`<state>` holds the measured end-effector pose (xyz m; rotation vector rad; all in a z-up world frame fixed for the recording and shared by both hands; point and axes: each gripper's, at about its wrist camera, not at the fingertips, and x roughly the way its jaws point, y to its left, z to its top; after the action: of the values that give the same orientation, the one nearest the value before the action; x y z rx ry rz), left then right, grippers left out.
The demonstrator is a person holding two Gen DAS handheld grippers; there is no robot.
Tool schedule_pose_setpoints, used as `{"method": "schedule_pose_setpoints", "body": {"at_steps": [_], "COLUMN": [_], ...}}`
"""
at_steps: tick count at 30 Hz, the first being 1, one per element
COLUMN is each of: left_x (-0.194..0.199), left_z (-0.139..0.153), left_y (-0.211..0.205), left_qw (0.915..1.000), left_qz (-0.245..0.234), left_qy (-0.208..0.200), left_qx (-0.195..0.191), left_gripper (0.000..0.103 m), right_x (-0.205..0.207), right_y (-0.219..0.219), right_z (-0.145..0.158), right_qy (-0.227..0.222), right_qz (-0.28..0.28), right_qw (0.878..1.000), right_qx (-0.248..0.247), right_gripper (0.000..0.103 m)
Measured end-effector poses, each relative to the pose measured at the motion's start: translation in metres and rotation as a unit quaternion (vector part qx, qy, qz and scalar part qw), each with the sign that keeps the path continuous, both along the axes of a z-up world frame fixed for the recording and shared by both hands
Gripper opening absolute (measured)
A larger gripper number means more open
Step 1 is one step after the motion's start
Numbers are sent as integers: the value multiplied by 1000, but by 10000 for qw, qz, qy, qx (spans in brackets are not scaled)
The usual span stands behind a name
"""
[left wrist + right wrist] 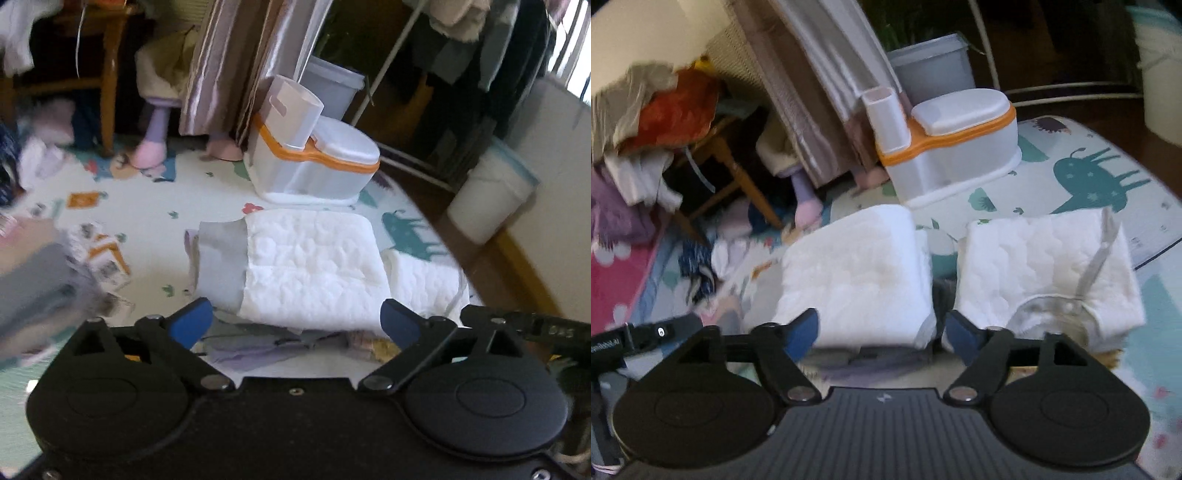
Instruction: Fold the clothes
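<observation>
Soft, dim indoor daylight enters from a bright window (576,44) at the upper right of the left wrist view. The white quilted cloth (314,266) glows pale and slightly washed out. Both fisheye pictures curve at the edges; the left margins smear with motion blur, and dark corners lose detail

Ahead of the left gripper (297,323): folded white garment (314,262), potty chair (314,158) beyond. Bare play mat (147,218) ahead-left. Second folded garment (1045,266) just right; narrow gap between them.
</observation>
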<state>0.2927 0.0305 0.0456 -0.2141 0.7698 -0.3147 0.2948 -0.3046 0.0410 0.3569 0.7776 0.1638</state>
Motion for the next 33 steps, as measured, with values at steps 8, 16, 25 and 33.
{"method": "schedule_pose_setpoints", "body": {"at_steps": [8,16,25,33], "left_x": [-52,-109,-91,-90], "left_z": [71,79,55,55], "left_y": [-47,-34,-32,-46], "left_qw": [9807,9779,9801,9855], "left_qz": [408,1185,961,778], "left_qy": [-390,-456,-27,5], "left_qx": [1874,1662,1736,1509], "left_gripper": [103,103,103,103], "right_x": [-59,-104,-103,-94], "right_y": [18,25,35,36], "right_z": [63,91,88,77], "right_qy": [62,197,207,335], "right_qz": [-63,-29,-57,-113], "right_qw": [9991,9960,9957,9947], "right_qx": [-424,-866,-898,-968], "right_gripper": [102,102,102,102]}}
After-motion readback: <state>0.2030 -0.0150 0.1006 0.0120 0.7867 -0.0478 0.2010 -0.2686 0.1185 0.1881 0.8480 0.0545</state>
